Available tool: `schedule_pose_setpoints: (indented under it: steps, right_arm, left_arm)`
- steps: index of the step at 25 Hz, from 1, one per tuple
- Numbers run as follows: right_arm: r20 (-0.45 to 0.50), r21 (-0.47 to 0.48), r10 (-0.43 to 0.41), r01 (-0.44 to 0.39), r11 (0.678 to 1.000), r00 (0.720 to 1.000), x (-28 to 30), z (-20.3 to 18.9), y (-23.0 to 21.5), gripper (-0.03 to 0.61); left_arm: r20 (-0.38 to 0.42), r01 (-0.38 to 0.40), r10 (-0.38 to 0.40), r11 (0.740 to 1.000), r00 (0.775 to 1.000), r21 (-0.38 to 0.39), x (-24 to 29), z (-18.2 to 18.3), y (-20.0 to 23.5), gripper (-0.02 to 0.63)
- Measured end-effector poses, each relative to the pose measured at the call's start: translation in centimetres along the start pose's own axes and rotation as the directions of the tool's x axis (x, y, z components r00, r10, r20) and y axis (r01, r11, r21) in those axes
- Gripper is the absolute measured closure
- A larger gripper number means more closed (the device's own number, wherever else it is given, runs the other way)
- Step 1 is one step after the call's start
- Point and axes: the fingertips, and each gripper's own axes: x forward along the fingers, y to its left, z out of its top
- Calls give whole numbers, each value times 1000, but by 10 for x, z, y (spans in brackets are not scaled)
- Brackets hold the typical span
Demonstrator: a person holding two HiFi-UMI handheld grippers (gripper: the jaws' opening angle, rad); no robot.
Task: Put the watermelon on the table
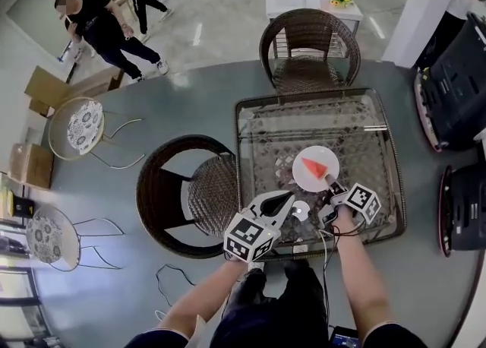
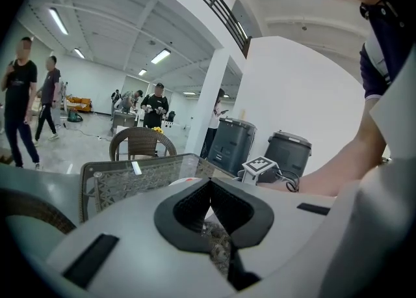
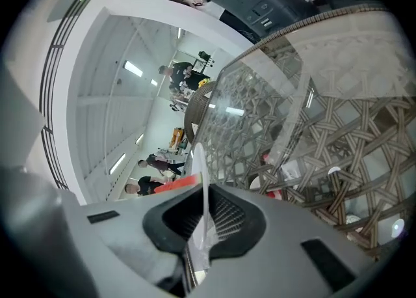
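A red watermelon wedge (image 1: 314,166) lies on a small white plate (image 1: 303,180) over the glass-topped wicker table (image 1: 364,118). My right gripper (image 1: 332,184) is shut on the plate's near edge. In the right gripper view the thin plate (image 3: 200,179) stands edge-on between the shut jaws of the right gripper (image 3: 203,215), with the watermelon (image 3: 172,184) showing red to its left. My left gripper (image 1: 288,200) hangs just left of the plate near the table's front edge. In its own view the left gripper (image 2: 209,183) is shut on nothing, and a sliver of the plate (image 2: 185,180) shows behind it.
One wicker chair (image 1: 307,42) stands at the table's far side and another (image 1: 190,194) at its left. Dark bins (image 1: 456,88) line the right. A small white disc (image 1: 301,208) lies on the glass between the grippers. People (image 1: 106,27) stand far left.
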Motion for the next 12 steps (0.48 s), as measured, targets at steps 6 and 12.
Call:
schedule_pose_setpoints:
  steps: [6,12]
  right_arm:
    - [-23,16,-21,21,1000,1000,12,-2,-14,565]
    - [-38,21,-32,33,999,999,19,-4,-20,565]
  left_arm:
    - [-20,0,-1,1000,1000,-17,12,-10,3,609]
    - [-18,-3,2,1000,1000,-29,17,-12,6,609]
